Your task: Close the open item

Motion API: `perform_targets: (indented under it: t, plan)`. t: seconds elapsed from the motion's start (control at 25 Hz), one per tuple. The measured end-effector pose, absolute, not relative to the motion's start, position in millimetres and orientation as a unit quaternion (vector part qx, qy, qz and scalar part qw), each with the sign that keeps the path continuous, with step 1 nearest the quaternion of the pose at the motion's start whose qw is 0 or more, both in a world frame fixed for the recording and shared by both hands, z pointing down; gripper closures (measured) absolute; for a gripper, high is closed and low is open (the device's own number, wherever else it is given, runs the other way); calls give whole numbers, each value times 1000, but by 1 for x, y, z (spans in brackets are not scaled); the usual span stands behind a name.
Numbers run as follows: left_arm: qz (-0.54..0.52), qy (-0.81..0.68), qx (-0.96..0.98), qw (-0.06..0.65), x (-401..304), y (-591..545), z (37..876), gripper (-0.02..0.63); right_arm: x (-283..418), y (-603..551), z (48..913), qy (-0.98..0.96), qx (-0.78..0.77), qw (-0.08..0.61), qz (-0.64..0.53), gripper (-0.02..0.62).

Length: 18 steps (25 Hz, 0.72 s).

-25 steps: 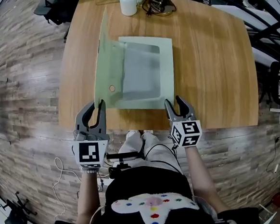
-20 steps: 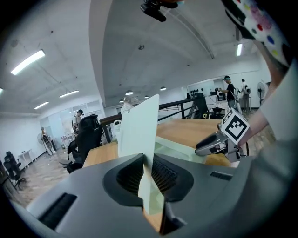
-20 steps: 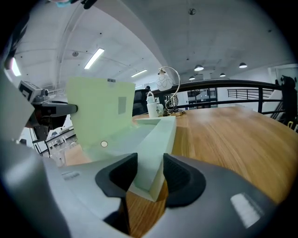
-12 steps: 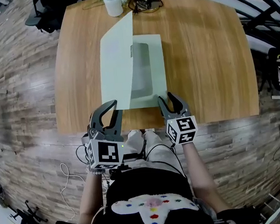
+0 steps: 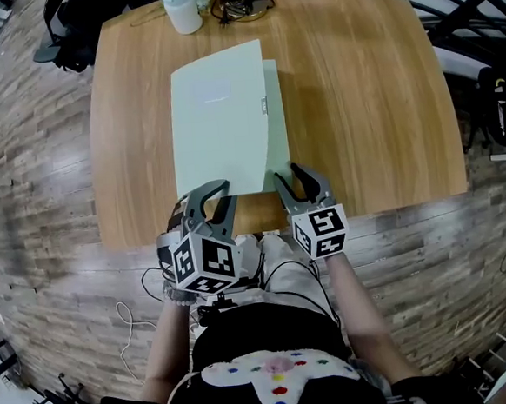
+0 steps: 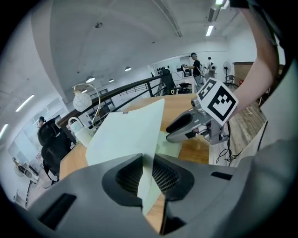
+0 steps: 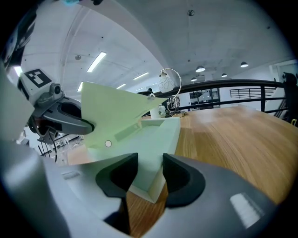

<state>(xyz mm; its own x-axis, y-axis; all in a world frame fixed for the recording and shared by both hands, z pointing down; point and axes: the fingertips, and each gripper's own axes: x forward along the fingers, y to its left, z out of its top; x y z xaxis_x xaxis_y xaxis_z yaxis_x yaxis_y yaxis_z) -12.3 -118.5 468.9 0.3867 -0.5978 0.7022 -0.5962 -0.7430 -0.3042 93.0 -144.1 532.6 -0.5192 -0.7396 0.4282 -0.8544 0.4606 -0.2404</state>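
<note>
**Inspector:** State the position of the item.

**Assistant:** The box (image 5: 273, 108), pale green, lies flat on the worktop (image 5: 367, 101). Its lid (image 5: 220, 116) is hinged along the box's left side. The lid covers most of the box but is not down. The right gripper view shows it slanting above the tray, with a wedge of open space beneath. In the head view only a narrow strip of the box shows past the lid's right edge.

**Inspector:** Left gripper?

**Assistant:** The left gripper (image 5: 213, 198) is at the box's near edge. Its jaws pinch the near edge of the lid, and the thin sheet runs straight between the pads. The jaws have just eased a touch wider, yet the lid is gripped.

**Inspector:** Right gripper?

**Assistant:** The right gripper (image 5: 290, 180) is at the box's near right corner. Its jaws are spread after closing in a little, and that corner of the box stands between them. I see no firm press of the pads on it.

**Inspector:** Anything else by the box?

**Assistant:** Beyond the box's far edge are a white bottle (image 5: 181, 11) and a tangle of cables (image 5: 237, 2), both well apart from it.
</note>
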Motion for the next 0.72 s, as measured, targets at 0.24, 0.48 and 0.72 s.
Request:
perform_targets:
  t: [0.24,0.48,0.72]
  plan:
    - [-459,331,-825,-1,3,-119,491,546,94,-145,533,-844,472,131,217,434]
    - [-490,312,-814,-12,15,-116,512,543,97,-142,531,-849,462,133,220,433]
    - [-504,294,-812,-21,23,-117,524,537,127,-157,507,-839,494,120,192,464]
